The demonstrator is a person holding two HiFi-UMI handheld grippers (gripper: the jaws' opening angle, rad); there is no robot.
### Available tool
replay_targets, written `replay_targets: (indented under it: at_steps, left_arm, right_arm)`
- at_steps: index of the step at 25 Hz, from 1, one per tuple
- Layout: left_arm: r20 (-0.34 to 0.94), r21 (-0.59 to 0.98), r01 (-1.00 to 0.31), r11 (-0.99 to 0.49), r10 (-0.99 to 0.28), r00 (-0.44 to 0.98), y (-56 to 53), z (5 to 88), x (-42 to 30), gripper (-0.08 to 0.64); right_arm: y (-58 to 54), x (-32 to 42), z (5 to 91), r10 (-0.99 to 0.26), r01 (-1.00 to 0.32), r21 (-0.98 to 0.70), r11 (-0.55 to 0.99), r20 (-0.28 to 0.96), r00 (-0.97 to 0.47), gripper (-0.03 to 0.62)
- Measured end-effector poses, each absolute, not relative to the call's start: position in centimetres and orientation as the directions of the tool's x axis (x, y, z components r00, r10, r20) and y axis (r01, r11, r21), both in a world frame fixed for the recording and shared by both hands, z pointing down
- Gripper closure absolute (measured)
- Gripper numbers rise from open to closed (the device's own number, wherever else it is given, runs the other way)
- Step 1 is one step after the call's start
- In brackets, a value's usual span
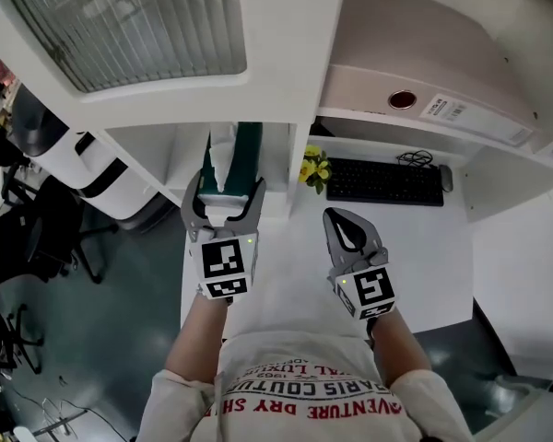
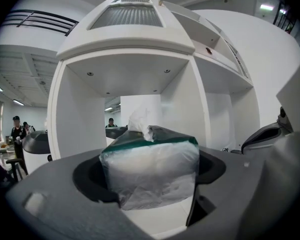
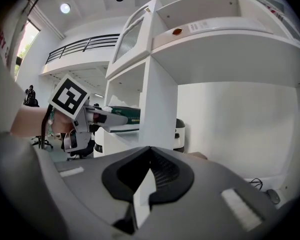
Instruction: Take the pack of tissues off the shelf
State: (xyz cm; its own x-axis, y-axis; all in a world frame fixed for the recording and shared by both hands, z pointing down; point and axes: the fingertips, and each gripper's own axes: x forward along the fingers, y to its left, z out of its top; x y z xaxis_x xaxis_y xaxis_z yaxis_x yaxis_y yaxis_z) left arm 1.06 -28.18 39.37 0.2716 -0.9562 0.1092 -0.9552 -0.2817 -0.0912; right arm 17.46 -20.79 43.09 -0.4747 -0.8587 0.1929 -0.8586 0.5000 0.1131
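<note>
Left gripper (image 1: 223, 191): jaws wide, pads closed on both sides of the pack of tissues (image 2: 150, 169), near end. Pack was a soft block in clear, crinkled wrap with white tissues showing through, a dark green top and one white tissue (image 2: 139, 121) poking up. It sat between the jaws and reached beyond them into the open white shelf compartment (image 2: 77, 114). Right gripper (image 1: 348, 221): jaws together, empty, beside the left one and clear of the pack. Beyond it: yellow flowers (image 1: 315, 167), black keyboard (image 1: 384, 182).
</note>
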Motion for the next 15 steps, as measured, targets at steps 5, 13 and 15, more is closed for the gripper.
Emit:
replay_targets:
  at_steps: [5, 13, 15]
  left_arm:
    - [0.067, -0.097, -0.951, -0.295, -0.955, 0.290, -24.9, 38.5, -0.2, 0.135]
    - [0.058, -0.031, -0.917, -0.398, -0.917, 0.396, -18.8, 38.9, -1.9, 0.133]
    - [0.057, -0.013, -0.905, -0.425, -0.904, 0.423, -17.4, 39.1, -2.4, 0.133]
  right_arm:
    - [-18.9, 16.5, 42.3, -0.868, -0.864, 0.126, 0.488, 0.172, -0.465, 0.591]
    - [-15.1, 14.3, 41.8, -0.878, -0.875, 0.106, 0.472, 0.145, -0.456, 0.591]
    - [-14.1, 13.6, 41.7, -0.876, -0.873, 0.104, 0.477, 0.138, -0.463, 0.591]
